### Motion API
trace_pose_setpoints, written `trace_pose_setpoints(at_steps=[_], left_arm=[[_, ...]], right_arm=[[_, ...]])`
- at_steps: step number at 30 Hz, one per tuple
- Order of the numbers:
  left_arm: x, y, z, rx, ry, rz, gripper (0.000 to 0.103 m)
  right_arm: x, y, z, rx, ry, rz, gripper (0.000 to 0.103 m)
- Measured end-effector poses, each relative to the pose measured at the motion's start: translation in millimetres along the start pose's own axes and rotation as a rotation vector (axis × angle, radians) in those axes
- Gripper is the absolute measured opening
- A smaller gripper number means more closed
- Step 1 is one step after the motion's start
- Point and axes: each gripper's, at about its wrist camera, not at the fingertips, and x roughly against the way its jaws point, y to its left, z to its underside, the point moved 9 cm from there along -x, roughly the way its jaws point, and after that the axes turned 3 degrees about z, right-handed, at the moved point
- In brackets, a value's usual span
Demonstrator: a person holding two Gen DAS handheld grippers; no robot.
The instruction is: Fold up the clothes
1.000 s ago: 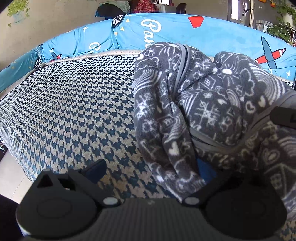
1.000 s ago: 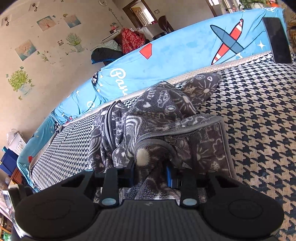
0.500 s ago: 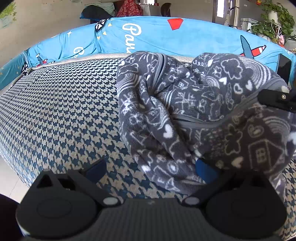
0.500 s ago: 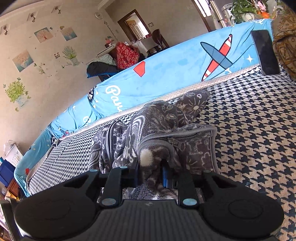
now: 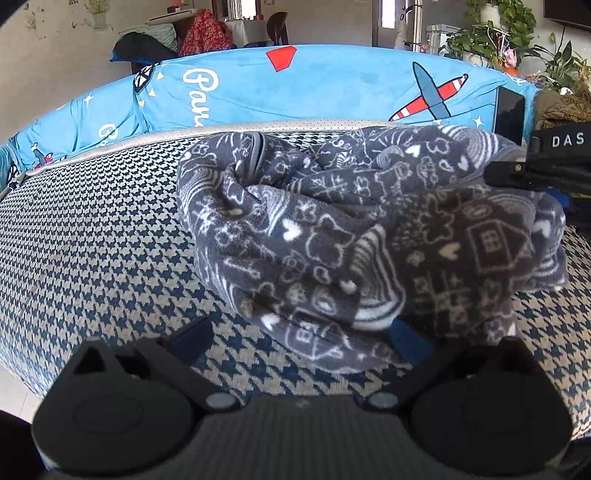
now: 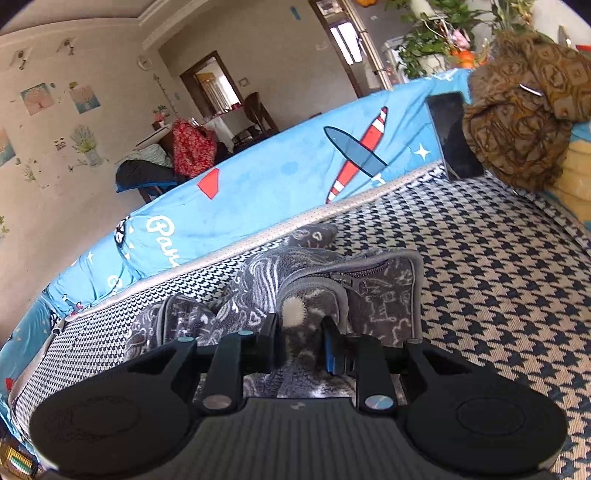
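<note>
A dark grey fleece jacket (image 5: 332, 240) with white doodles and a grey zip lies bunched on the houndstooth sofa seat (image 5: 92, 240). My left gripper (image 5: 299, 338) stands open and wide just in front of the bundle. The jacket's lower fold hangs over its right finger (image 5: 406, 338), while its left finger (image 5: 192, 334) is over bare seat. My right gripper (image 6: 299, 328) holds a fold of the jacket (image 6: 380, 295) near the zip, with fleece pressed between the pads as the jaws open slightly. In the left wrist view the right gripper (image 5: 517, 173) reaches into the jacket's upper right edge.
The blue sofa back cover (image 5: 332, 88) with a plane print runs behind the seat. A dark phone (image 6: 452, 136) leans against it beside a brown patterned bundle (image 6: 524, 103). Potted plants (image 5: 491, 33) stand behind the sofa. The seat's front edge drops away at lower left.
Both views have tilted upward, showing more of the room. The jacket bundle has shifted right and spread wider before the left gripper. The right gripper keeps its fold of fleece.
</note>
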Motion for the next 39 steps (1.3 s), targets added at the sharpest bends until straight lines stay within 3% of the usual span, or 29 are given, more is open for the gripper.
trace_pose_setpoints(at_steps=[8,16,18,27,39], left_arm=[[23,7,-24,0.036,-0.084,0.0,0.103],[51,10,-63,0.054,-0.183,0.002,0.103],[52,12,-72,0.051,-0.191,-0.005,0.103],[28,28,-100,0.048,-0.186,-0.061,0.103],[-38,24,-126,-0.021,-0.13,-0.115,0.103]], right_arm=[[14,-24,-17,-0.042,-0.077,0.079,0.055],[7,-26,-13,-0.072,-0.024,0.046,0.059],[5,-21,-9,-0.057,-0.007,0.034,0.065],[-7,-5,7,-0.008,0.075,-0.002,0.074],[-16,-5,14,-0.035,0.128,-0.026,0.082]])
